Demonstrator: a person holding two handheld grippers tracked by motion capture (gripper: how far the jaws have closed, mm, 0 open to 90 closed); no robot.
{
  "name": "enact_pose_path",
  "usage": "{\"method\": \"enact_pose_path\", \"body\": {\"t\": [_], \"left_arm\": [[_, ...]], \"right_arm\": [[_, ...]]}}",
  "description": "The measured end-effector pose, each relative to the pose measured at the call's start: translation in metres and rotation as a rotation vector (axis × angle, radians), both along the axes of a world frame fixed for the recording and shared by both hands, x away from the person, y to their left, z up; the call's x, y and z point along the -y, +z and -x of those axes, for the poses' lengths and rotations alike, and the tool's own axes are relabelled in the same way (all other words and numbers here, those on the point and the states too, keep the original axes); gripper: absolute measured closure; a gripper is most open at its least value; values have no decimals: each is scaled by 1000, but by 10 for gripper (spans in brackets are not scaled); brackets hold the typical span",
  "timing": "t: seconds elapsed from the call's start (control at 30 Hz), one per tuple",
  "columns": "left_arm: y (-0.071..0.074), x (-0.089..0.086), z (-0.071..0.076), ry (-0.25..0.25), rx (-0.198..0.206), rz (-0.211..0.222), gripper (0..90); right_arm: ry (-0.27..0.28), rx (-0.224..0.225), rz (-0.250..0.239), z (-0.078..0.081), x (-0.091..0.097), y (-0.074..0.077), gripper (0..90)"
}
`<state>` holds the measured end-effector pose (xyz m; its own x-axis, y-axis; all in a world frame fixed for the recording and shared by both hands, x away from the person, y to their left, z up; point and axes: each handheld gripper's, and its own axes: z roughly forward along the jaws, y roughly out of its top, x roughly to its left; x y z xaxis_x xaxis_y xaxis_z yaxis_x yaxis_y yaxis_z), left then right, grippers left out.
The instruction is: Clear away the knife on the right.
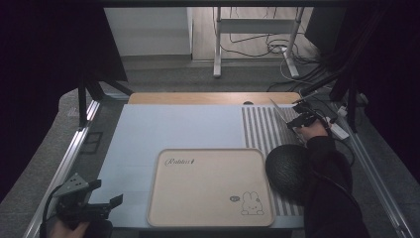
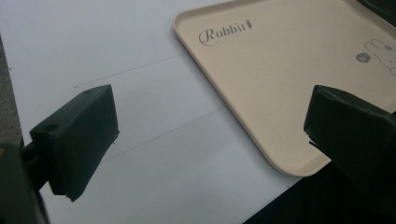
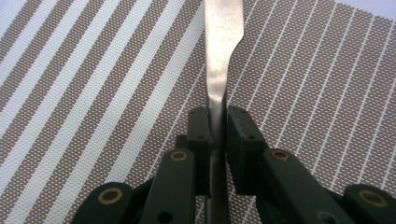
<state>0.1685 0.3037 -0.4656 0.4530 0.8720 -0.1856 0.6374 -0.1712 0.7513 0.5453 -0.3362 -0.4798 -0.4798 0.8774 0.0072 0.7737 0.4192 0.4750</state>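
1. Nearest the person, the left gripper (image 1: 106, 207) hovers low over the pale blue table (image 1: 168, 129) at its near-left corner, jaws wide apart and holding nothing. In the left gripper view its right jaw sits just above the near corner of the beige tray (image 2: 261, 88); if the hand drops or swings inward, that jaw could catch the rim and shove the tray out of place.

2. The tray, printed with "Rabbit" and a small rabbit drawing, lies flat and bare at the near middle of the table.

3. Just beside the tray's right edge sits a dark, rough-textured round object (image 1: 288, 171), resting on the striped mat (image 1: 262, 130). The person's right sleeve (image 1: 331, 183) passes right over it, so a quick pull back of the arm could knock or drag it.

4. Farthest off, the right gripper (image 1: 303, 118) is clamped on the narrow neck of a knife (image 3: 223, 46), whose blade points away over the far part of the mat. The hold looks thin: smooth metal pinched edge-on between two small pads. In my judgement the knife could twist or slide in the grip if it is swung fast, and its raised tip could snag the mat.
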Motion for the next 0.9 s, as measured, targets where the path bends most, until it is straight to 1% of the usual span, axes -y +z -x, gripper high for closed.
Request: {"method": "enact_pose_path", "body": {"t": [0.1,0.13,0.17,0.2,0.3,0.43,0.5,0.57,0.73,0.9], "left_arm": [[0,0,0,-1,1,-2,39],[0,0,0,-2,1,-2,39],[0,0,0,-2,1,-2,39],[0,0,0,-1,1,-1,39],[0,0,0,-2,1,-1,39],[0,1,0,-3,1,-4,39],[0,0,0,-4,2,-4,39],[0,0,0,-3,1,-2,39],[0,0,0,-4,2,-3,39],[0,0,0,-3,2,-2,39]], "right_arm": [[-2,8,-17,1,2,4,804],[-2,14,-21,2,3,6,804],[-8,28,-42,3,4,10,804],[-8,28,-42,3,4,10,804],[-10,49,-67,6,5,16,804],[-13,49,-81,8,6,18,804],[-12,52,-78,9,6,19,804],[-13,58,-94,10,7,21,804],[-8,81,-116,16,6,30,804],[11,99,-143,22,3,40,804]]}}
